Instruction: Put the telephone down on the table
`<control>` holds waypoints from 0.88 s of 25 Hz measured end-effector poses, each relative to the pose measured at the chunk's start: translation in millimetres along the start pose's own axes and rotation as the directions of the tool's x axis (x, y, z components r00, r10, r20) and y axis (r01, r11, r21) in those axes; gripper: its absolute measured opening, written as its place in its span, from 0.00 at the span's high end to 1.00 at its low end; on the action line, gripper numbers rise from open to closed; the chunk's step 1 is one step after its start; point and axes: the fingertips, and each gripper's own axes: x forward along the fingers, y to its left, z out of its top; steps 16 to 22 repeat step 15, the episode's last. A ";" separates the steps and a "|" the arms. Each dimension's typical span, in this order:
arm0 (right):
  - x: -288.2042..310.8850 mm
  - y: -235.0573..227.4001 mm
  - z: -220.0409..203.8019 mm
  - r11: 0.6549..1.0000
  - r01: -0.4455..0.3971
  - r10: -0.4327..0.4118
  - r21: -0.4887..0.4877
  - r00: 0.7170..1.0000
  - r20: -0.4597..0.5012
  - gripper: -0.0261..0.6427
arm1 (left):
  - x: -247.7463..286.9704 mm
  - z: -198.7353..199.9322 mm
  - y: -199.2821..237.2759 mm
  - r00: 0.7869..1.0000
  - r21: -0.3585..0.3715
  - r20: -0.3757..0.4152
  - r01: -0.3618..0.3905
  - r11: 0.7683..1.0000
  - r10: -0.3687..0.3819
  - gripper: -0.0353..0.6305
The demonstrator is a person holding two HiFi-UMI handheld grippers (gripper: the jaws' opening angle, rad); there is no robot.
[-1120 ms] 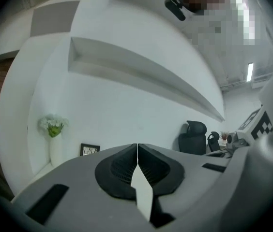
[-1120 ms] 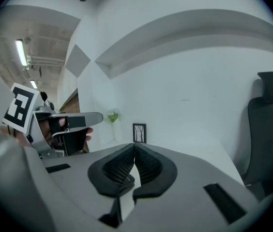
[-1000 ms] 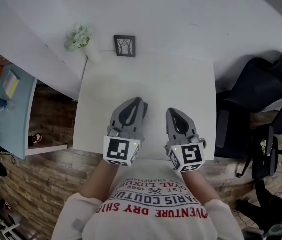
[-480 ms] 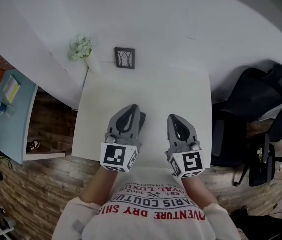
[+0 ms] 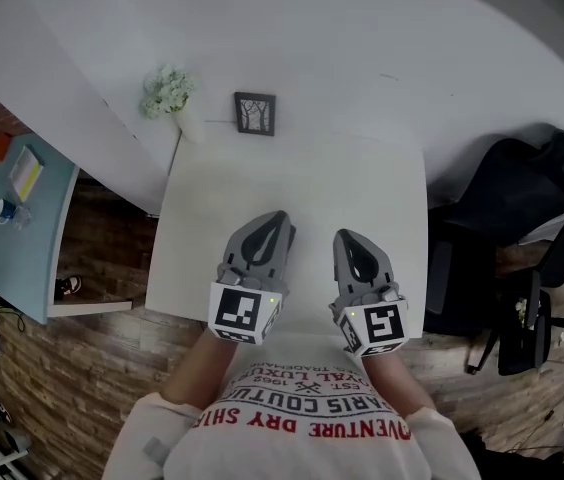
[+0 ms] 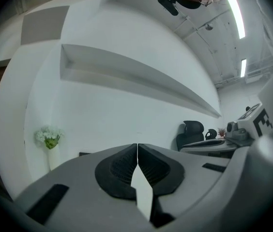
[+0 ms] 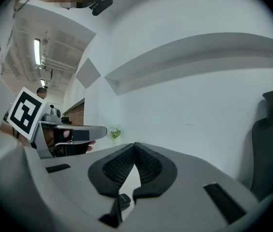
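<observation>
Low in the centre of the head view, the left gripper (image 5: 278, 218) and right gripper (image 5: 346, 236) sit side by side over the near part of the white table (image 5: 362, 183). Each has its jaws pressed together on nothing. A flower vase (image 5: 170, 96) and a picture frame (image 5: 254, 114) stand at the table's far edge, upper left. No view shows the telephone.

White bench (image 5: 292, 193) mid-frame against a plain white wall (image 5: 362, 28), brown brick-look floor (image 5: 82, 368) lower left, black office chair (image 5: 507, 183) on the right, pale blue desk (image 5: 12, 233) at the left edge.
</observation>
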 end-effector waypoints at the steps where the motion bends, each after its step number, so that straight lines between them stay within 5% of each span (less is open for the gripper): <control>1: 0.3 -0.4 0.3 1.000 0.006 -0.006 0.001 1.000 -0.001 0.92 | 0.0 -0.3 0.8 1.000 0.002 0.000 -0.001 1.000 0.001 0.91; 22: 4.0 -3.9 -1.3 0.999 0.047 -0.047 0.015 0.999 -0.005 0.92 | -3.2 7.1 8.5 0.998 0.027 0.056 0.012 1.000 -0.014 0.91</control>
